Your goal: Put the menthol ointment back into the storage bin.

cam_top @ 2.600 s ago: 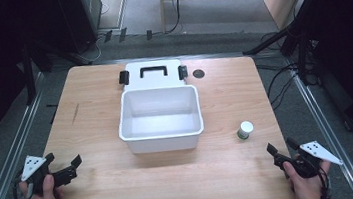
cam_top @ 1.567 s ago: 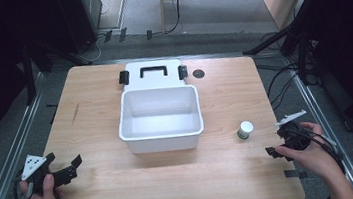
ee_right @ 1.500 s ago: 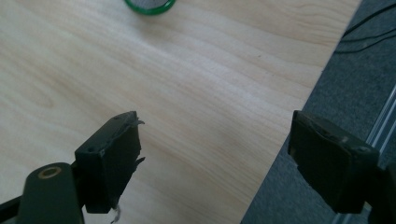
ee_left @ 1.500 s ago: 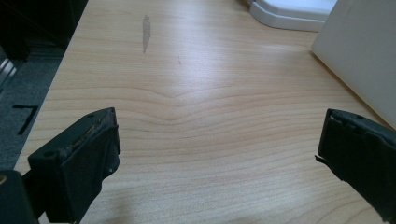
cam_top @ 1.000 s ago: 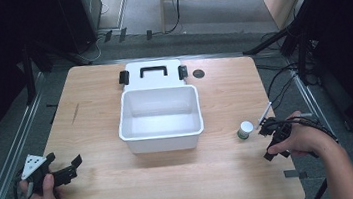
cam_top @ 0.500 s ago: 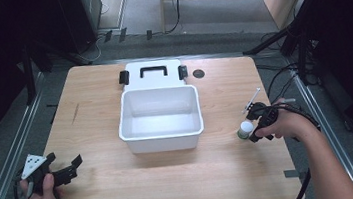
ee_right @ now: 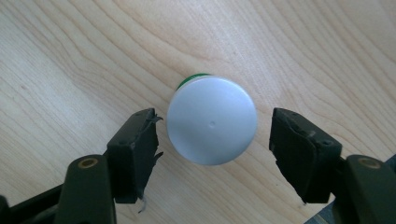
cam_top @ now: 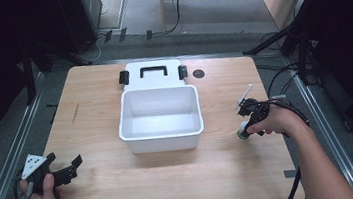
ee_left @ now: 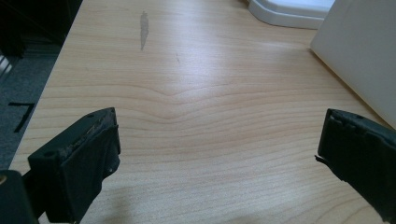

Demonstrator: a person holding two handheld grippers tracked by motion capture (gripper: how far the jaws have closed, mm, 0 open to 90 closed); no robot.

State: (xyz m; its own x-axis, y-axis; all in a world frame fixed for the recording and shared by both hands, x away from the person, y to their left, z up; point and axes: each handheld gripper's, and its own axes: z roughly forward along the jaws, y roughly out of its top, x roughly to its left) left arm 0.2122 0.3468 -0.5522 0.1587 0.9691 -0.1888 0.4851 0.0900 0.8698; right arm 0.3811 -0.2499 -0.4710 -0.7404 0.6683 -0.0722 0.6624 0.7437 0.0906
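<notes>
While R gripper straddles jar from above, jaws just closing, pads w/ gaps both sides, no clamp yet. Jar upright on table, right of bin, well apart. L gripper wide apart, idle. Left: clamp, lift, prob. into bin.

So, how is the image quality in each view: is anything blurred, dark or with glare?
High view: table evenly lit, surroundings very dark, slightly soft. Left gripper view: wood grain sharp, left gripper jaws near the lens a bit soft, white bin bright, almost washed out. Right gripper view: small jar with white lid sharp, mild sheen, soft shadow under the right gripper.
</notes>
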